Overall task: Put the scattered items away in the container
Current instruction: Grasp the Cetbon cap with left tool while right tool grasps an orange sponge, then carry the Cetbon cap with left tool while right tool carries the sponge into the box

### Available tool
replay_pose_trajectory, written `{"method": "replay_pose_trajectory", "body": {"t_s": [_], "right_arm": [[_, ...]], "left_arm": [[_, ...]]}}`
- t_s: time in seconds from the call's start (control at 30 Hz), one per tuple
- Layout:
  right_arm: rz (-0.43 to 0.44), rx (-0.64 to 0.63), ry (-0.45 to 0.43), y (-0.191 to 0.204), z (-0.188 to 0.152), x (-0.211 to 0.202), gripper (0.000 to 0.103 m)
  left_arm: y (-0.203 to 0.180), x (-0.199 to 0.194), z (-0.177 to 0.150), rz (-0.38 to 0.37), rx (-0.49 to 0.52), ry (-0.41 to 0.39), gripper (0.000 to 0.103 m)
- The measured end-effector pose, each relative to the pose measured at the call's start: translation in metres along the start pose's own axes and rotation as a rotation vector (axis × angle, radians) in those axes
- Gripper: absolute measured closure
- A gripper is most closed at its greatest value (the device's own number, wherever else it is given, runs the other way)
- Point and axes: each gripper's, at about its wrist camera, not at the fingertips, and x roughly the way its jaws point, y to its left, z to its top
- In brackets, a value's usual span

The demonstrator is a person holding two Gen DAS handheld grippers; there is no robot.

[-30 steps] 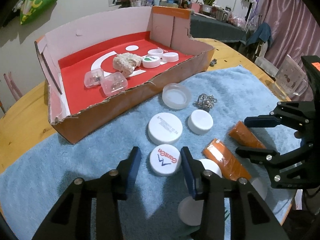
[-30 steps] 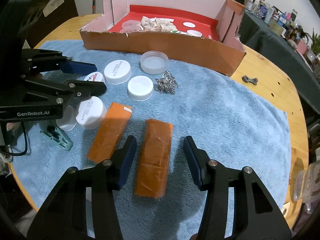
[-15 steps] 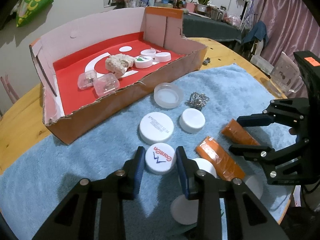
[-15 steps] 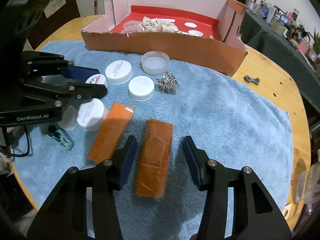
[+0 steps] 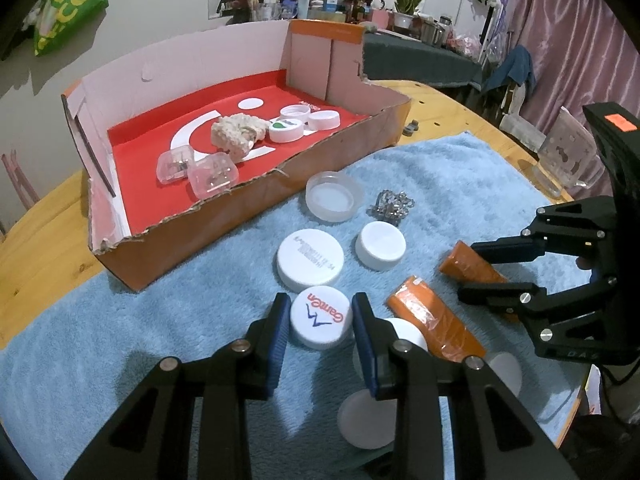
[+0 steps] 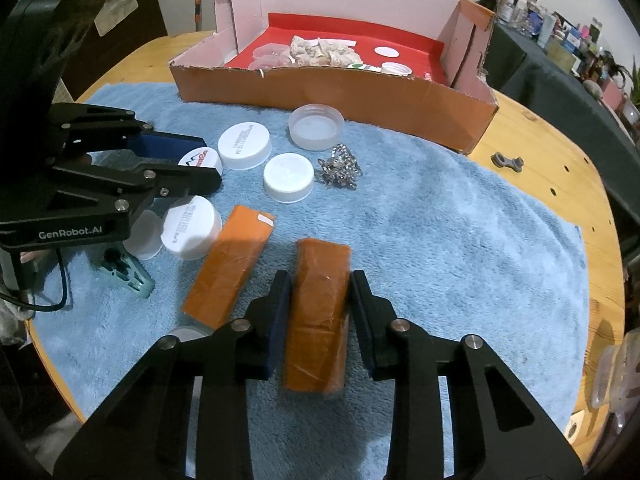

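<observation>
The open cardboard box with a red floor (image 5: 256, 208) (image 6: 360, 92) stands at the back of the blue towel and holds lids, small clear cases and a beige knitted piece (image 5: 236, 136). My left gripper (image 5: 320, 318) is shut on the white "Ganten" lid (image 5: 320, 316) (image 6: 200, 159) on the towel. My right gripper (image 6: 320, 304) is shut on an orange packet (image 6: 320, 304) (image 5: 468, 268) lying on the towel. A second orange packet (image 6: 230, 268) (image 5: 432, 324) lies just left of it.
On the towel (image 6: 460, 240) lie two white lids (image 5: 310, 260) (image 5: 380, 246), a clear lid (image 5: 334, 196), a crumpled metal chain (image 5: 390, 206), more white lids (image 6: 192, 232) near the left gripper and a teal clip (image 6: 128, 272). A small metal part (image 6: 508, 162) lies on the wooden table.
Both grippers have closed: the left fingers came in onto the Ganten lid, the right fingers onto the orange packet. Both moved slightly forward.
</observation>
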Motion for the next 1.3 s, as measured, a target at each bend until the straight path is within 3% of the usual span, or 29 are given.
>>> {"method": "replay_pose_trajectory", "body": {"t_s": [0.83,1.3], "right_arm": [[-0.020,-0.023,-0.034,-0.003,0.020,-0.018,0.074],[-0.011,-0.011,0.019,-0.003,0.002,0.001,0.074]], "left_arm": [[0.006,-0.021,0.018,0.012,-0.024,-0.048,0.069],[0.003,-0.018,0.015,0.000,-0.021,-0.041,0.069]]}}
